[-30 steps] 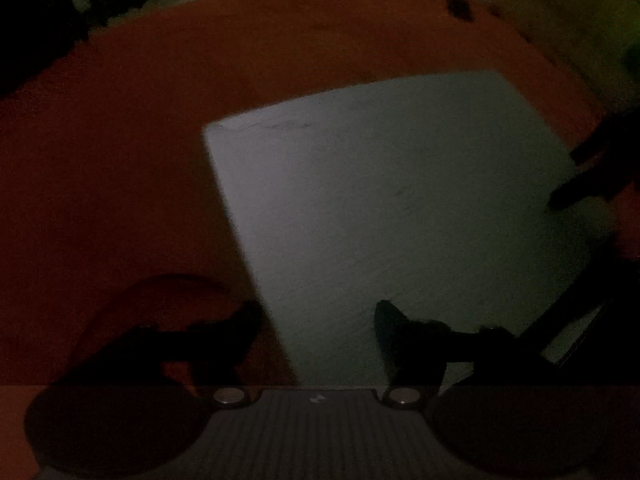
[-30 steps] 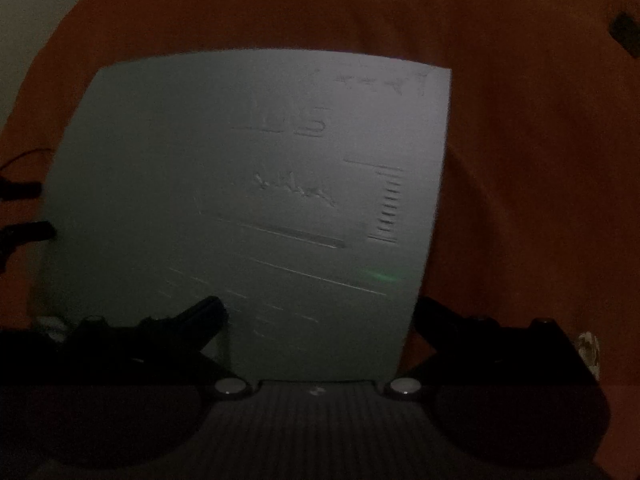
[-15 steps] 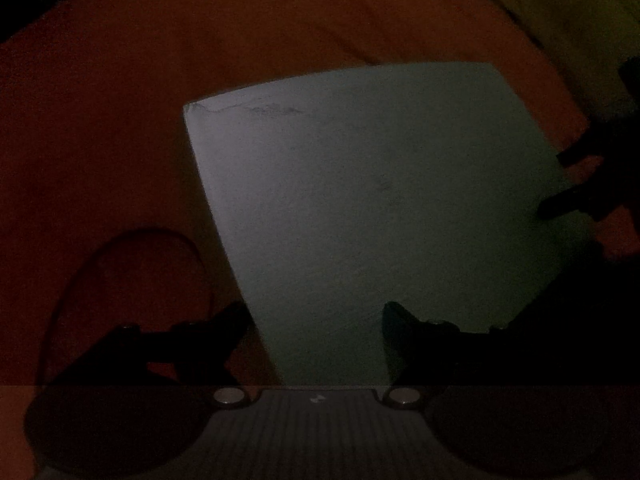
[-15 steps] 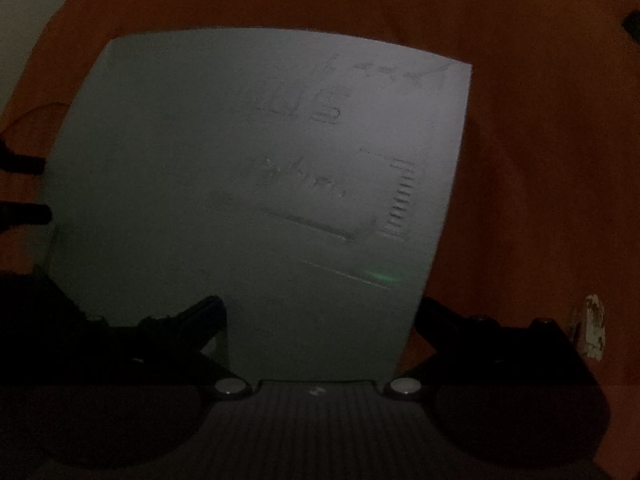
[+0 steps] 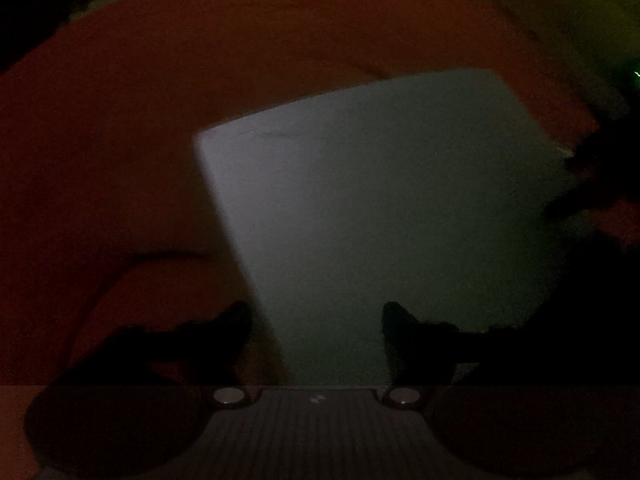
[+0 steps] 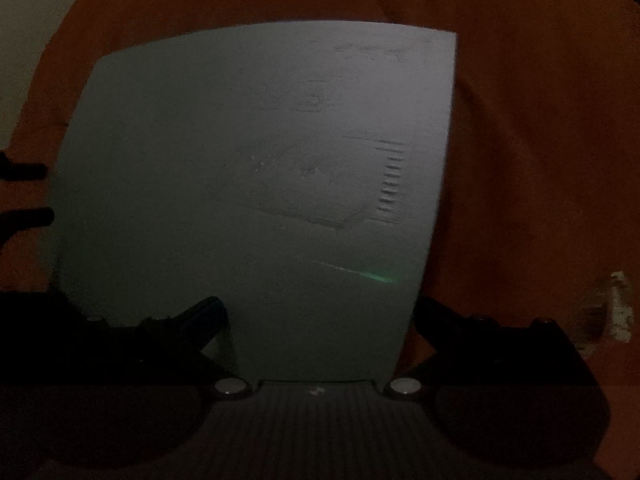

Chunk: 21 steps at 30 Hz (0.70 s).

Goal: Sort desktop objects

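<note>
Left wrist: pale sheet [image 5: 380,208] on orange cloth [image 5: 120,140], dim.

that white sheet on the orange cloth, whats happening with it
A person works two handheld grippers over a pale sheet lying on an orange cloth in dim light. The left gripper and right gripper each straddle a different edge of the sheet, jaws open, neither gripping it yet.

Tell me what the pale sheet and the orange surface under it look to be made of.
Pale sheet: probably paper, matte; flat, thin-edged, faint marks as if print shows through. Orange surface: possibly cloth, matte; soft folds, no shine. Dim light leaves both uncertain.
</note>
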Tool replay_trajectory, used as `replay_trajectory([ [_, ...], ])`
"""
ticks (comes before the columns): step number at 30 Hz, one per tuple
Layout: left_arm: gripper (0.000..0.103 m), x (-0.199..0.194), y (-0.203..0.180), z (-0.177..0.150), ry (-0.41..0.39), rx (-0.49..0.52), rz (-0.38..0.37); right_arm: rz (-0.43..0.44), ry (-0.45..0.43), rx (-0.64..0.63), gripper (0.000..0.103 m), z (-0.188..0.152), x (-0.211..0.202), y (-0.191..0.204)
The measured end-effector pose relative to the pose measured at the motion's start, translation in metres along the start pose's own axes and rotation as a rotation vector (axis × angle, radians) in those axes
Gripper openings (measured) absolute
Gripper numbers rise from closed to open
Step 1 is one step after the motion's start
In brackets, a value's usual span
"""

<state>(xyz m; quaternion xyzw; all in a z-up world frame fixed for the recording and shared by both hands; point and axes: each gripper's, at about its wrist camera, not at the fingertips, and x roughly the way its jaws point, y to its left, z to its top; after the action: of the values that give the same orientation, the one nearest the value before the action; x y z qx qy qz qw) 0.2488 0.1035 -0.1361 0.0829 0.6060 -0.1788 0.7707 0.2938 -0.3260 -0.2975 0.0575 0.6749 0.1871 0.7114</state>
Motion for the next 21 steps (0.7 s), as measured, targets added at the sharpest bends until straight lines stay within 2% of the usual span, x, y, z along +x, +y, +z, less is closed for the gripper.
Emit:
replay_trajectory([
  [2,0.077,0.015,0.013,0.002,0.014,-0.058,-0.048,0.005,-0.007,0.013,0.103,0.003,0.003,-0.002],
  [4,0.088,0.025,0.019,0.007,0.010,-0.108,-0.114,0.005,-0.011,0.027,0.103,0.006,0.006,-0.002],
  [6,0.096,0.030,0.021,0.010,-0.004,-0.088,-0.124,0.007,-0.016,0.042,0.103,0.006,0.009,-0.004],
  [8,0.098,0.031,0.022,0.012,-0.013,-0.094,-0.124,0.005,-0.020,0.043,0.103,0.008,0.010,-0.003],
  [14,0.090,0.017,0.017,0.023,-0.009,-0.133,-0.138,-0.039,-0.022,0.020,0.103,0.008,0.001,0.013],
  [18,0.089,0.008,-0.007,0.024,-0.011,-0.094,-0.128,-0.055,-0.035,0.013,0.103,0.009,-0.004,0.017],
  [19,0.072,0.006,-0.008,0.022,-0.012,-0.071,-0.150,-0.052,-0.036,0.010,0.103,0.008,-0.005,0.017],
  [20,0.061,0.008,-0.007,0.023,0.000,-0.037,-0.191,-0.052,-0.036,-0.013,0.103,0.007,-0.005,0.020],
  [21,0.058,0.011,-0.014,0.023,0.026,-0.007,-0.207,-0.065,-0.032,-0.049,0.103,0.005,-0.003,0.024],
])
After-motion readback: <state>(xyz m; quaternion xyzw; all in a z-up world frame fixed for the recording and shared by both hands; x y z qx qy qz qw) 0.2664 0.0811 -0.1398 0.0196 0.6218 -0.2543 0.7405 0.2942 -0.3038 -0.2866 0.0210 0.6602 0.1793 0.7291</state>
